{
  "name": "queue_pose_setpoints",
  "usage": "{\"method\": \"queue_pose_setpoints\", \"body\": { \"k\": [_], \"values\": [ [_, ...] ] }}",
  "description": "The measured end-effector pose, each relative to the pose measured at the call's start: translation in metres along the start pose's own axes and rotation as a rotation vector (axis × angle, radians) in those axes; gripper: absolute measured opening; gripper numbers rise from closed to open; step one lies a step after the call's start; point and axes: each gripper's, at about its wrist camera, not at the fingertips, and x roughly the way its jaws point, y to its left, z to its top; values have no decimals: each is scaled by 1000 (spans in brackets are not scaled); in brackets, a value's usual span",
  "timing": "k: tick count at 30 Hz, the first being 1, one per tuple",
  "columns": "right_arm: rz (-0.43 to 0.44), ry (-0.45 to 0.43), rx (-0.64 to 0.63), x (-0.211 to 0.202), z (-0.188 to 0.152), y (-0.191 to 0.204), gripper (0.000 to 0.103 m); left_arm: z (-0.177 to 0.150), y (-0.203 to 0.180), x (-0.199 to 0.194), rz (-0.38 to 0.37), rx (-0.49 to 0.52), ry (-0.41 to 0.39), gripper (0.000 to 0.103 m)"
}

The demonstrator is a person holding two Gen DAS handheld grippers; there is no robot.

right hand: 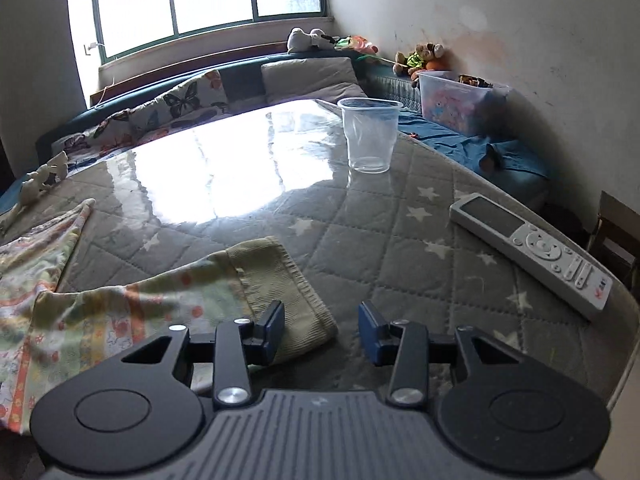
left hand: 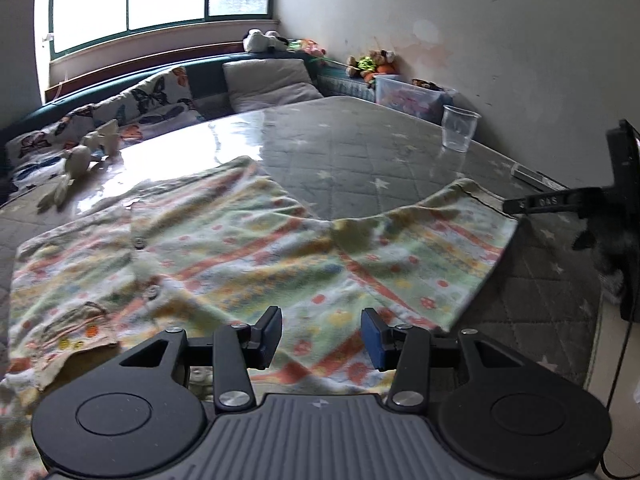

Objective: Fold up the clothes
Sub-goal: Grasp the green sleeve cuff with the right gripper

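Garment (left hand: 240, 248): soft, light, limp; take ribbed cuff (right hand: 288, 280) just ahead of right gripper (right hand: 320, 332), left gripper (left hand: 320, 336) hem below; both jaws part-open, empty.

soft cloth garment (left hand: 248, 248), glossy table (right hand: 224, 168)

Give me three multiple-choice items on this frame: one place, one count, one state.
1. Where does the remote lie relative to the right gripper?
A. to its right on the table
B. to its left on the garment
C. inside the cup

2. How many clear plastic cups stand on the table?
A. one
B. two
C. three

3. What state is the left gripper in?
A. shut on the cup
B. open above the garment
C. shut on the remote

Key: 1 A, it rests near the table's right edge. 2 A, only one shows in both views. 3 B, its jaws stand apart over the patterned garment, with nothing pinched.
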Motion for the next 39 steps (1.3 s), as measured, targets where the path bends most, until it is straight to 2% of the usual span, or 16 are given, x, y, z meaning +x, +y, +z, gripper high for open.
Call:
{"method": "queue_pose_setpoints", "body": {
  "k": [5,6,7,8,14,17,23,28,31,39],
  "values": [
    [2,-8,-1,-1,-4,5,24,-5,3,0,16,-3,12,49],
    [-1,-10,-9,-3,-3,8,20,-6,2,1,15,0,17,49],
    [-1,-10,-13,-3,-2,10,12,-7,1,2,13,2,22,49],
    [3,-10,-12,-2,0,10,9,-8,0,2,12,4,27,49],
    [17,-51,-9,-7,9,15,7,-9,-6,4,9,19,27,49],
    [9,-43,-35,-4,14,19,7,-6,-12,8,8,48,27,49],
    [58,-102,-1,-25,35,20,7,-7,-18,13,-10,68,44,49],
    [45,-154,-58,-37,54,32,6,-15,-2,-7,4,25,32,49],
    [27,-151,-64,-31,55,35,6,-24,5,-24,21,29,17,49],
    [-19,-80,-62,-4,34,32,6,-41,28,-60,82,-56,-1,48]
  ]
}}
